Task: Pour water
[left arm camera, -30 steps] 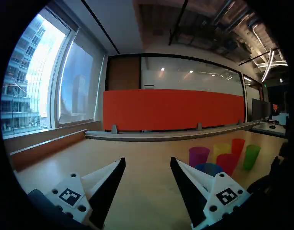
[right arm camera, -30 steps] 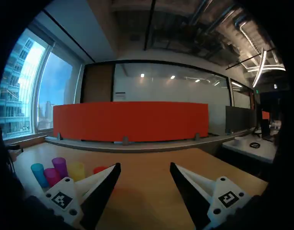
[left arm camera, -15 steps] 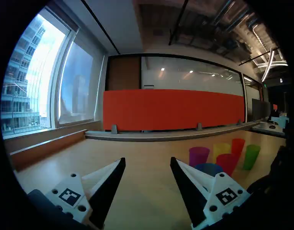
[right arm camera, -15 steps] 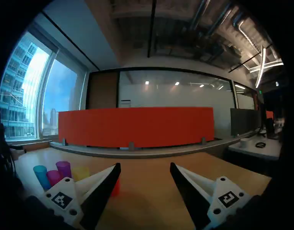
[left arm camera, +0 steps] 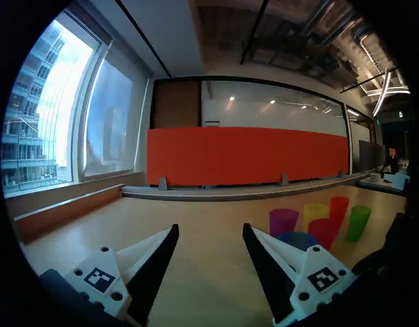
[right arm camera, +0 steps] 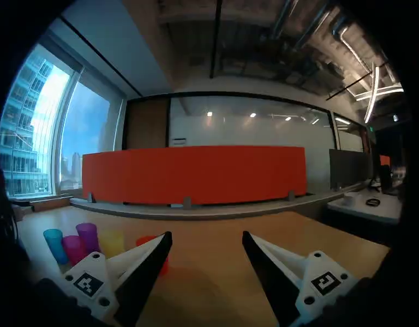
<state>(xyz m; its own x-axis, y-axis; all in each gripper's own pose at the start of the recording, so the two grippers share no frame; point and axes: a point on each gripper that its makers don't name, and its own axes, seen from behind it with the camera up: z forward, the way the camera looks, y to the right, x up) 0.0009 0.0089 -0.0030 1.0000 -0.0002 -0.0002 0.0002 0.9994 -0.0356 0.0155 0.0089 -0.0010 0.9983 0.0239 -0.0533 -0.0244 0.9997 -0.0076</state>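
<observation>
**Two grippers, fingers apart, above a wooden counter; coloured cups off to one side**

1. Window [left arm camera: 51,125]. Tall glazed wall, far left of the fingers in both views; high-rise buildings and sky beyond.
2. Orange partition [left arm camera: 247,155]. A long panel standing along the far edge of the counter, straight ahead of the fingers, with a glass wall above it.
3. Counter [left arm camera: 100,218]. Light wood, running from under the fingers to the partition.
4. Neighbouring desk [right arm camera: 367,204]. White top, far right of the right gripper's fingers, carrying small items too small to tell.
5. Left gripper [left arm camera: 209,229]. Fingers spread wide apart with bare counter in the gap, holding nothing.
6. Right gripper [right arm camera: 207,235]. Fingers likewise spread wide, with nothing between them.
7. Cups, upright on the counter in one tight cluster.
   - In the left gripper view they stand beyond and to the right of the right finger.
   - Blue cup [left arm camera: 297,240]: nearest, partly hidden behind that finger.
   - Pink cup [left arm camera: 323,231]: just beside the blue cup.
   - Purple cup [left arm camera: 283,220], yellow cup [left arm camera: 316,212] and red cup [left arm camera: 339,207]: in a row behind.
   - Green cup [left arm camera: 358,222]: farthest right.
   - In the right gripper view the cluster sits left of the left finger, blue outermost, then pink, purple and yellow.
   - The red cup there is partly hidden behind that finger's tip.
</observation>
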